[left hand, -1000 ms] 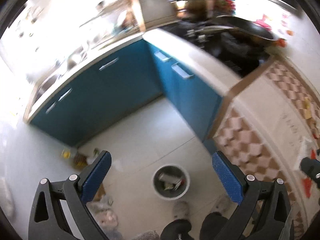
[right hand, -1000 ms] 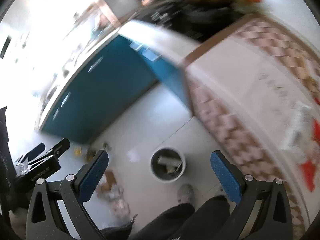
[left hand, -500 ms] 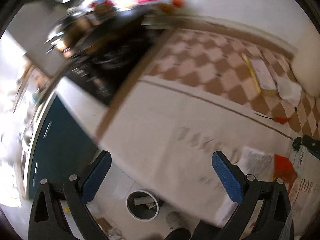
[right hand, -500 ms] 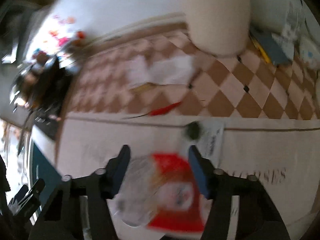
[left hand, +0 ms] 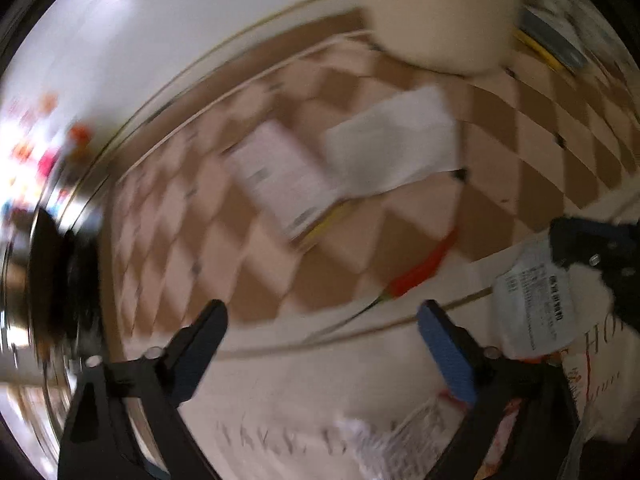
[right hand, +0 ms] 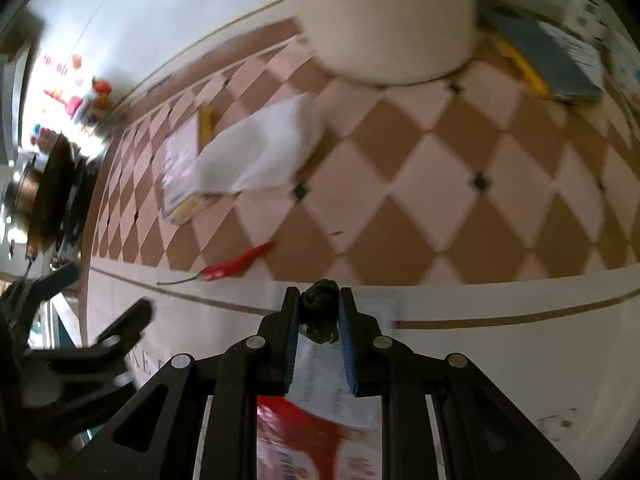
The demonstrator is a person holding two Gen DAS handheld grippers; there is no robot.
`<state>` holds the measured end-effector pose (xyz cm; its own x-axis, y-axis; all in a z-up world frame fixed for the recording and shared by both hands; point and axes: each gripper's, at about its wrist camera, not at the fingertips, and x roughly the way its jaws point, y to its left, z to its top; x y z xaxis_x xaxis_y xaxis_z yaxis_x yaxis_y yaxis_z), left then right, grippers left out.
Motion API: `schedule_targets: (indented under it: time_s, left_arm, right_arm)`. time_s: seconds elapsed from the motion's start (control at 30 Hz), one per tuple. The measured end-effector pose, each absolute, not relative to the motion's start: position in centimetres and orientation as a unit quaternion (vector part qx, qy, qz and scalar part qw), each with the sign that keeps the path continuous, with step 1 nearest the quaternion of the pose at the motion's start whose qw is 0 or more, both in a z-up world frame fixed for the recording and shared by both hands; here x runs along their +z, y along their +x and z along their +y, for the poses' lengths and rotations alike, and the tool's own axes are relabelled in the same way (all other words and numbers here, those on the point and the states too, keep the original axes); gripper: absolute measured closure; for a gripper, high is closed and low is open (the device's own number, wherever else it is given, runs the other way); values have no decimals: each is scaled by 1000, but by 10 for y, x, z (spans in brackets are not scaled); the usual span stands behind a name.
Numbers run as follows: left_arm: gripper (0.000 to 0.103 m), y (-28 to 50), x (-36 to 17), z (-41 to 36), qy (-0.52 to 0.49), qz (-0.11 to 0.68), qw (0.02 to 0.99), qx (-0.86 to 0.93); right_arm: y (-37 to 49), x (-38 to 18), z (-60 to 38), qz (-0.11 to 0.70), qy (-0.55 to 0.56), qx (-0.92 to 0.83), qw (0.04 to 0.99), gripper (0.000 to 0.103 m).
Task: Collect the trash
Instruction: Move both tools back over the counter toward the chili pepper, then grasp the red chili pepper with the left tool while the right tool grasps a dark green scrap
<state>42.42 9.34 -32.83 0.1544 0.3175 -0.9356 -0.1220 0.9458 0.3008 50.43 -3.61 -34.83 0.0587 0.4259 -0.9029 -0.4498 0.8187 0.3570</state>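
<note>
Both views have swung off the kitchen floor, with its blue cabinets and round bin a second ago, onto the bench (right hand: 500, 364), covered by a checkered brown-and-pink cloth with a white printed border. Left view is motion-blurred.

Cream cylindrical container (right hand: 384, 20) stands at the far side. White bag (right hand: 260, 152) lies over a pale printed packet (right hand: 178, 168), between the container and the border. Blue-and-yellow flat item (right hand: 556, 64) off to the right, too blurred to identify. Red chili (right hand: 236, 266) lies at the checker/border edge.

Right hand-held gripper (right hand: 320, 308): was wide a second ago, jaws have just been closing, now narrow and clamped on a small dark crumpled lump (right hand: 320, 304) at the border strip. Under it lies a white printed label (right hand: 332, 376) and a red-and-white wrapper (right hand: 320, 444).

Left hand-held gripper (left hand: 320, 344): jaws just closed in slightly, still wide, nothing between the pads, above the white border near the chili. A clear crinkled wrapper (left hand: 392, 436) lies near its lower edge.
</note>
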Motion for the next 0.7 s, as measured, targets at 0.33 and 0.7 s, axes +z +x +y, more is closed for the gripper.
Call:
schedule_targets:
  time_s: [0.33, 0.7]
  left_arm:
    - [95, 451, -354, 86, 32, 672, 739, 37]
    - [95, 403, -304, 90, -40, 628, 764, 143]
  right_arm:
    - [527, -344, -100, 614, -5, 264, 744, 83]
    - [505, -319, -86, 600, -10, 296, 743, 83]
